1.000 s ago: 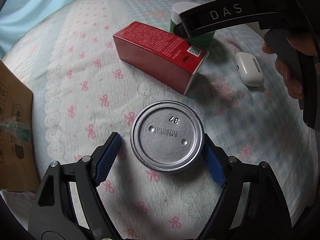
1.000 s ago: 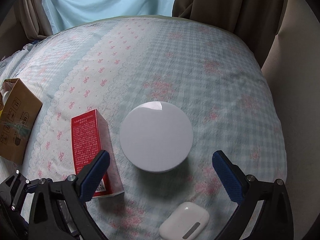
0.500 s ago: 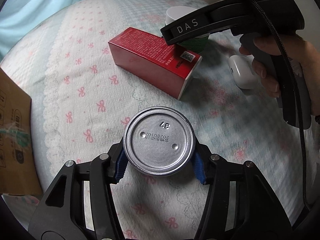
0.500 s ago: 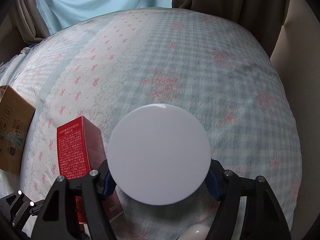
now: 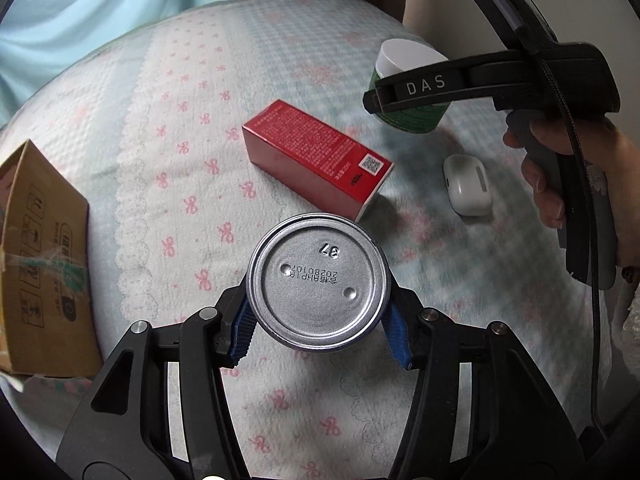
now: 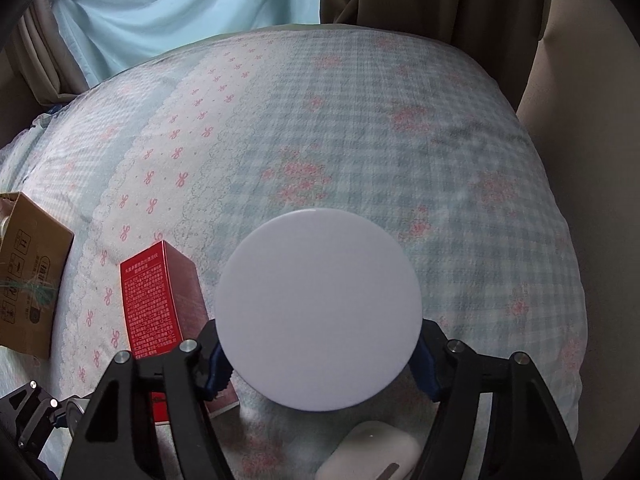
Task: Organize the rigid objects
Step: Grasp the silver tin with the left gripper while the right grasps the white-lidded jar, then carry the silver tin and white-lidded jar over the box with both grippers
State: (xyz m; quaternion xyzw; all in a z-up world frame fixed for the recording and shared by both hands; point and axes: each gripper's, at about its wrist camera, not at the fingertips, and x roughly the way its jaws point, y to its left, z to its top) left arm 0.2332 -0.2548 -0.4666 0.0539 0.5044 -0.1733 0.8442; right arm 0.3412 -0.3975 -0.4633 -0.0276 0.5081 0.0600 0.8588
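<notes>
My left gripper (image 5: 318,330) is shut on a silver metal can (image 5: 318,286), its stamped end toward the camera, held above the bedspread. My right gripper (image 6: 320,364) is shut on a green jar with a white lid (image 6: 318,310); the jar also shows in the left wrist view (image 5: 412,110), lifted off the bed. A red carton (image 5: 316,156) lies on its side between them and shows in the right wrist view (image 6: 154,308). A white earbud case (image 5: 466,184) lies to its right, below my right gripper (image 6: 372,456).
A brown cardboard box (image 5: 38,264) stands at the left edge of the bed, also in the right wrist view (image 6: 28,272). The patterned bedspread (image 6: 360,140) stretches to curtains at the back and a beige wall at the right.
Both grippers closed from open onto their objects, the left on the can and the right on the jar, and both have lifted them off the bedspread.
</notes>
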